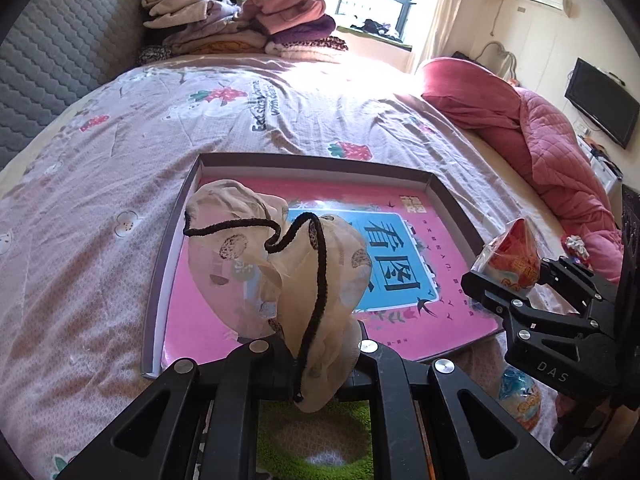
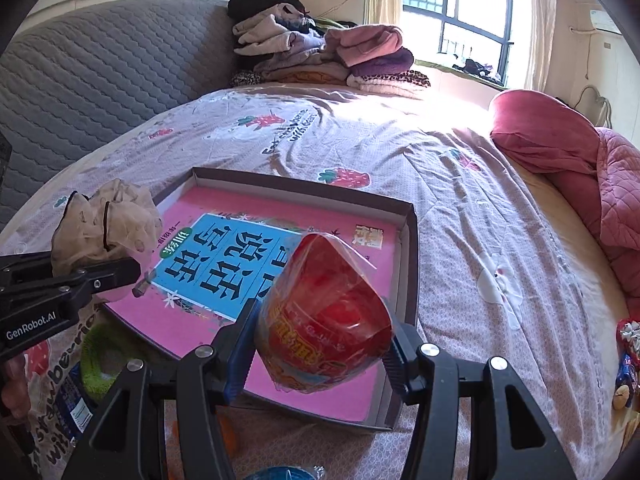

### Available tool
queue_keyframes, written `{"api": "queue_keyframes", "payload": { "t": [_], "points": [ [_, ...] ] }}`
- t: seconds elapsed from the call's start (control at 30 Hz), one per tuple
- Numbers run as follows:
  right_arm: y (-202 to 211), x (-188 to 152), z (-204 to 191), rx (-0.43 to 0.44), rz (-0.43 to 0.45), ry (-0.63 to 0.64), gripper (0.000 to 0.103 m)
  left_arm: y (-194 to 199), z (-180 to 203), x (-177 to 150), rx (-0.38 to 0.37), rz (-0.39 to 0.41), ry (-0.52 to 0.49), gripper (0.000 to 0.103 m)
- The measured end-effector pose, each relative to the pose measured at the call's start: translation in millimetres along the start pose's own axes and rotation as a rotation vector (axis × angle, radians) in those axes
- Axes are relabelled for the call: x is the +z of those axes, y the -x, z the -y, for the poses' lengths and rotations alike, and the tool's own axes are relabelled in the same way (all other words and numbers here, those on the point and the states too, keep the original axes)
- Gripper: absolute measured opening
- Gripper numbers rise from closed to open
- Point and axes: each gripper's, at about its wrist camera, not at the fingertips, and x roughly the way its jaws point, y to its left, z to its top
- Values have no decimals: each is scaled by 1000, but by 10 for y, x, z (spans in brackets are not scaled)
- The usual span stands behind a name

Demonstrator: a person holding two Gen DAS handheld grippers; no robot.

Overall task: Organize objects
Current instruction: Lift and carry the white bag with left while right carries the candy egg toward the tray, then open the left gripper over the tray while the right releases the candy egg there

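My left gripper (image 1: 316,344) is shut on a sheer beige drawstring pouch (image 1: 256,256) with a black cord, held above the near left part of a shallow box (image 1: 168,240) with a pink and blue book cover lying in it. The pouch also shows in the right wrist view (image 2: 108,228), with the left gripper (image 2: 100,276) under it. My right gripper (image 2: 320,340) is shut on a red plastic-wrapped snack cup (image 2: 324,316), held above the box's (image 2: 408,240) near right part. The cup (image 1: 516,256) and right gripper (image 1: 508,284) show at the right of the left wrist view.
The box lies on a bed with a strawberry-print sheet (image 1: 100,184). Folded clothes (image 1: 240,20) are stacked at the far side and a pink quilt (image 1: 552,140) lies at the right. A green round item (image 2: 100,364) and blue packets lie near the bed's front edge.
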Motion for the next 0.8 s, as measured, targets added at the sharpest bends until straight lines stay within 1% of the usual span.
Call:
{"api": "queue_keyframes", "payload": {
  "t": [0.07, 0.13, 0.27, 0.37, 0.53, 0.6, 0.67, 0.73, 0.77, 0.8],
  "points": [
    [-71, -9, 4, -2, -19, 3, 56, -83, -46, 20, -9, -30, 14, 12],
    [-134, -25, 6, 0, -43, 7, 56, -138, -94, 40, -4, -40, 30, 12],
    [-241, -76, 12, -4, -85, 3, 56, -253, -155, 52, -11, -87, 49, 13],
    [-259, -81, 18, -9, -95, 1, 56, -302, -162, 47, -1, -107, 53, 13],
    [-264, -74, 16, -29, -110, 11, 56, -332, -177, 39, 12, -124, 66, 18],
    [-274, -73, 12, -29, -117, 12, 56, -327, -179, 38, 16, -126, 71, 23],
    [-287, -73, 10, -28, -122, 5, 56, -317, -170, 38, 17, -124, 68, 25],
    [-296, -71, 8, -33, -127, -4, 57, -303, -161, 41, 16, -122, 63, 33],
    [-298, -68, 10, -34, -130, -6, 57, -294, -160, 45, 14, -121, 63, 40],
    [-294, -69, 12, -35, -129, -9, 57, -286, -159, 48, 13, -119, 63, 46]
  ]
}}
